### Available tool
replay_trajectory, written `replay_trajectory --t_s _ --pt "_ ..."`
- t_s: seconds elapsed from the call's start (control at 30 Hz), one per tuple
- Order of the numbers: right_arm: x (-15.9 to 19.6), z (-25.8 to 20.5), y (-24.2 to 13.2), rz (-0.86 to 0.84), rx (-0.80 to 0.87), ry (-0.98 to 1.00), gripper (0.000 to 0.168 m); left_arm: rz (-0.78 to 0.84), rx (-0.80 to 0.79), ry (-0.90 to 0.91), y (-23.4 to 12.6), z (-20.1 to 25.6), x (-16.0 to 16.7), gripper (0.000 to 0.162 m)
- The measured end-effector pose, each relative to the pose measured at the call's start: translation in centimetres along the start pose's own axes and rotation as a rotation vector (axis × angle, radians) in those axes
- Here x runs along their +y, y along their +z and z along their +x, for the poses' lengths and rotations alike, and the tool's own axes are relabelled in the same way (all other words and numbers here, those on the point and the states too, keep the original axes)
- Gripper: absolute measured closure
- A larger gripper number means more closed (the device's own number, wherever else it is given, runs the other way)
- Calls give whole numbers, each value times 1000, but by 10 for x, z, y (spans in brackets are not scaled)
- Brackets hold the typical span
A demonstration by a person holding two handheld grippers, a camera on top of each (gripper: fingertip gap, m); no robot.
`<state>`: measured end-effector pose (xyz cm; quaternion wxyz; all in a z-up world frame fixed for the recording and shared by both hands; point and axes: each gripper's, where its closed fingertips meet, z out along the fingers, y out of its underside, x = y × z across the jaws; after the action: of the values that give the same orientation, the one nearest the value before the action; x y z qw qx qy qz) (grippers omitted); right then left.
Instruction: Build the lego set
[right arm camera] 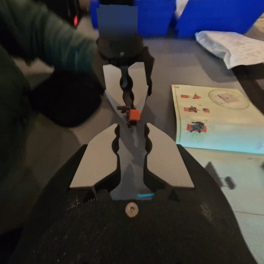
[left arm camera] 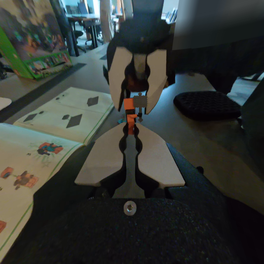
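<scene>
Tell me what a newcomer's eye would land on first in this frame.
The small orange figure at the centre, pinched at its legs by the left hand-held gripper, stands out. The right hand-held gripper meets it from the opposite side, at its grey hammer. To the left, the open instruction booklet lies flat on the table.

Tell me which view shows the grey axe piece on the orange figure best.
The left wrist view: the grey axe faces the camera sharply, its toothed head and shaft clear beside the orange figure. The right wrist view shows the axe only edge-on and blurred.
</scene>
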<state>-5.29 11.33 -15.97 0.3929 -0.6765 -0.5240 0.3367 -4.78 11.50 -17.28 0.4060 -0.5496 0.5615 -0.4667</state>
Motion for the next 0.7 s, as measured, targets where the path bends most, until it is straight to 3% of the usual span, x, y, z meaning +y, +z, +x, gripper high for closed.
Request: replay_trajectory --t_s 0.1,0.17,0.37,0.7 --pt "-3 -1 2 73 33 34 139 29 19 4 3 4 -4 155" --pt "-7 -3 2 95 41 26 149 45 30 -2 4 7 -7 155" --pt "-1 7 4 -18 66 7 157 -53 -43 25 4 -4 4 146" --pt "62 46 36 -229 32 128 156 -330 -277 97 -14 -24 50 144"
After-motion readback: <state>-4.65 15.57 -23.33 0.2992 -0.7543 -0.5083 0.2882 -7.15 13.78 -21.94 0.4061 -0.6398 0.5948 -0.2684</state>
